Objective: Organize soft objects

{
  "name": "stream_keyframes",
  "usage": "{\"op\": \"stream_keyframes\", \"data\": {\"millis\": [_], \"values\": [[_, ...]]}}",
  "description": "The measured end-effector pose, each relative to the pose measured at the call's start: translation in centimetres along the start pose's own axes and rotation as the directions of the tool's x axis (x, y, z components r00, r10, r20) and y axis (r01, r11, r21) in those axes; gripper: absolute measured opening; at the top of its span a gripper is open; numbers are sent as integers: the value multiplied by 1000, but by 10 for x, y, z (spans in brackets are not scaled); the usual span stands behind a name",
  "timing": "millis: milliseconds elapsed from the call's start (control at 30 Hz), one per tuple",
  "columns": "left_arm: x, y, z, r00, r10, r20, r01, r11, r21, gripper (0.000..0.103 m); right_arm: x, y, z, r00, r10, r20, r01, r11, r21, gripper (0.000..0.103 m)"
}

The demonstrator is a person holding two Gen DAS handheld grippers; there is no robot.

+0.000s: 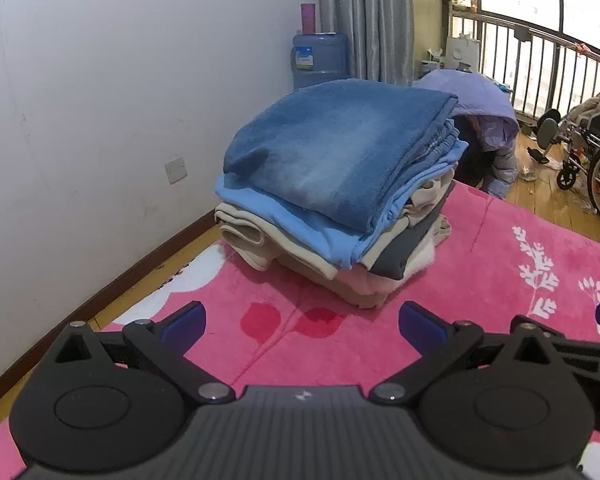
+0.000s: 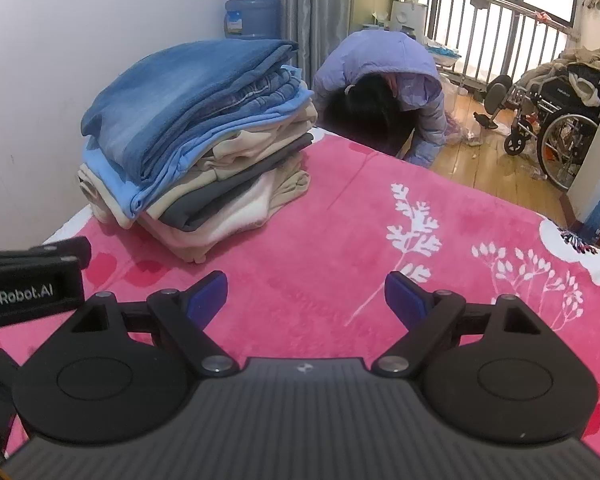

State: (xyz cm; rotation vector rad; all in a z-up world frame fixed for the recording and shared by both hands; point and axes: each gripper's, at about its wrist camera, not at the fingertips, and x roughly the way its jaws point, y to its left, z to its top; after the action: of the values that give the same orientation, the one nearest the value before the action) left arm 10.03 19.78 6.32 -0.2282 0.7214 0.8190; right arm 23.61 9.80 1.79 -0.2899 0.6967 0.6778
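Facing a stack of folded clothes [image 1: 336, 196] on the pink bed [image 1: 480, 264], near the wall. Left gripper [image 1: 302, 320] and right gripper [image 2: 306, 294] fingers spread, empty. Soft, floppy, probably heavy together; best gripped low, at the folded edges.

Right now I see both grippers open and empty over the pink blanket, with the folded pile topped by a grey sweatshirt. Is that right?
Not quite. The top of the folded pile is blue denim, not a grey sweatshirt; a grey layer sits lower down. The right wrist view shows the layers plainly. The rest holds: left gripper and right gripper have jaws apart, empty, over the pink blanket.
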Motion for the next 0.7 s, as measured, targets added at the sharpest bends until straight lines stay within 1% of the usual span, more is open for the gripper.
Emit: {"op": "stream_keyframes", "data": {"millis": [167,333,700], "values": [[1,3,0,1000,3,2,-3,1000,-19,103,0,1,0,1000,-3,-2,3,1000,-7,86],[2,5,1,999,31,5,-31,999,-12,103,0,4,-1,1000,-4,-5,4,1000,-17,86],[4,10,1,999,34,-6,-34,999,-26,103,2,8,-2,1000,-7,-14,7,1000,-24,86]]}}
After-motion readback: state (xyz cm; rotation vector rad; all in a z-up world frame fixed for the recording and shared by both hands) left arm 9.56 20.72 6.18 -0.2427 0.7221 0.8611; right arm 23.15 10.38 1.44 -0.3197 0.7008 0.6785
